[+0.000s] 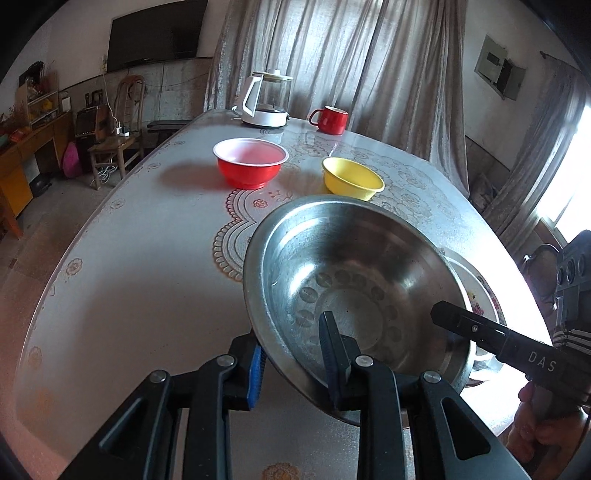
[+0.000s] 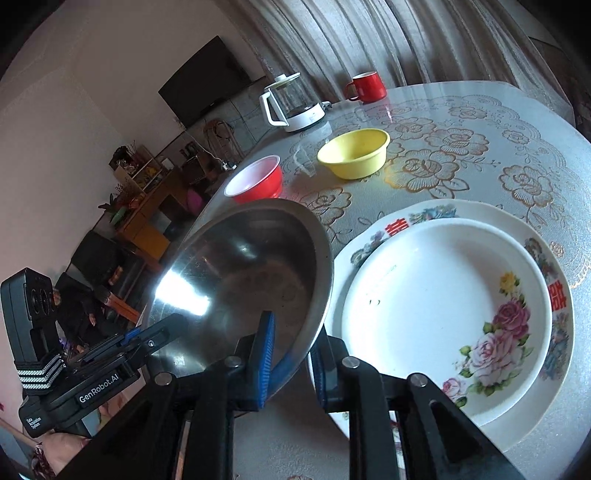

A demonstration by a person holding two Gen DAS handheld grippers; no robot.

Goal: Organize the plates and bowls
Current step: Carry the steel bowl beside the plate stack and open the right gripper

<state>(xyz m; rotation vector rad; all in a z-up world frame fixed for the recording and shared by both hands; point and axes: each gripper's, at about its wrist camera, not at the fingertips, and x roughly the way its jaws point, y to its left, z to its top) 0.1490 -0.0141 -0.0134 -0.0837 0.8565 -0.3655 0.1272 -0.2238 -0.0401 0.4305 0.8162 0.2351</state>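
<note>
Left wrist: steel bowl (image 1: 354, 280) tilted, mouth toward camera

Home living rm: wall TV (image 1: 155, 35), curtains (image 1: 332, 55), kettle (image 1: 266, 98) on dining table (image 1: 129, 277).

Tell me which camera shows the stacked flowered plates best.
The right wrist view: the flowered plates lie almost fully visible, a smaller one nested in a larger. In the left wrist view only a sliver shows behind the steel bowl.
</note>
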